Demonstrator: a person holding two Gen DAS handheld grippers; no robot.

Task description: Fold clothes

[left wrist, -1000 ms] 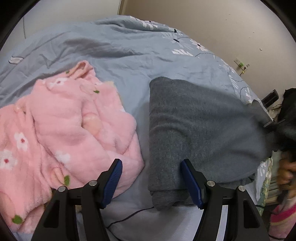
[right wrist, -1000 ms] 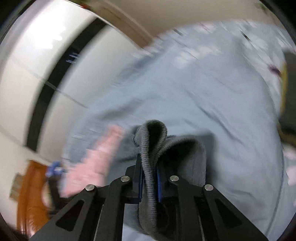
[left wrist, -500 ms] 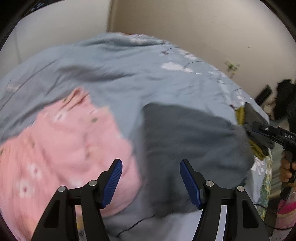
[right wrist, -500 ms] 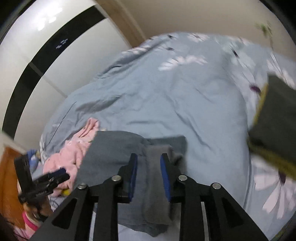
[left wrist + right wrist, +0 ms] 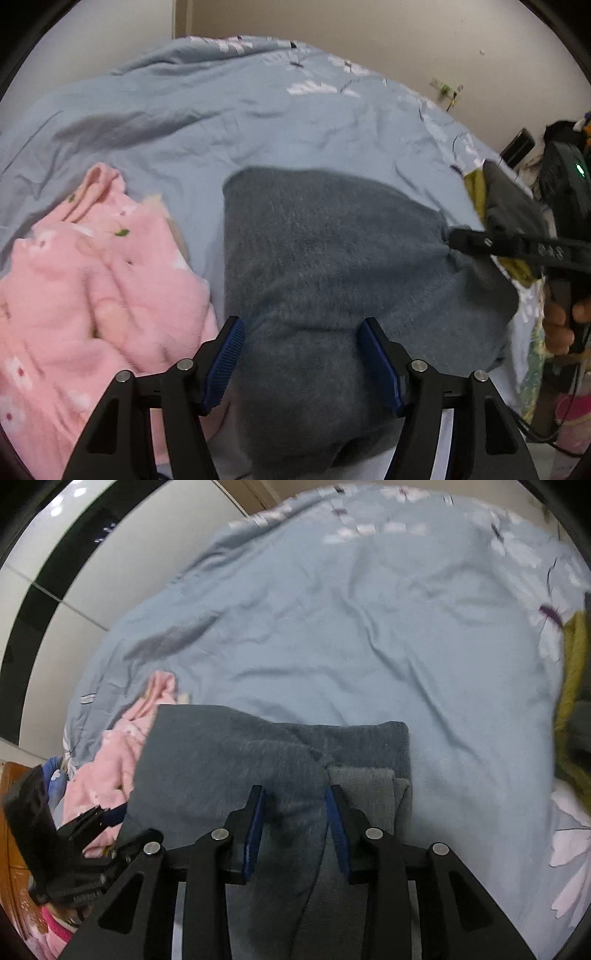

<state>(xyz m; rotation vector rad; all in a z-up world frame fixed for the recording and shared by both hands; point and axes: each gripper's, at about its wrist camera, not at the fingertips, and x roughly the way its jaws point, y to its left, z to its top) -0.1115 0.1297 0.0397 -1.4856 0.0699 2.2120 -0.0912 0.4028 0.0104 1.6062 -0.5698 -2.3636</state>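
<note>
A folded dark grey knit garment (image 5: 325,240) lies on the blue bed cover (image 5: 221,110). My left gripper (image 5: 301,326) is open, its blue pads either side of the garment's near bulge without pinching it. My right gripper (image 5: 295,792) is open too, with a loose ridge of the grey garment (image 5: 221,753) lying between its fingers. In the left wrist view the right gripper (image 5: 452,240) touches the garment's right edge. In the right wrist view the left gripper (image 5: 107,816) shows at the garment's left side.
A crumpled pink fleece garment (image 5: 110,280) lies left of the grey one, also visible as the pink fleece (image 5: 122,746). An olive and dark folded stack (image 5: 476,188) sits at the bed's right edge. A hand (image 5: 557,321) holds the right gripper's handle. The blue cover (image 5: 369,627) stretches beyond.
My right gripper was shut on a raised fold of the grey garment; it has lowered it and opened. My left gripper moved forward over the garment's near edge.
</note>
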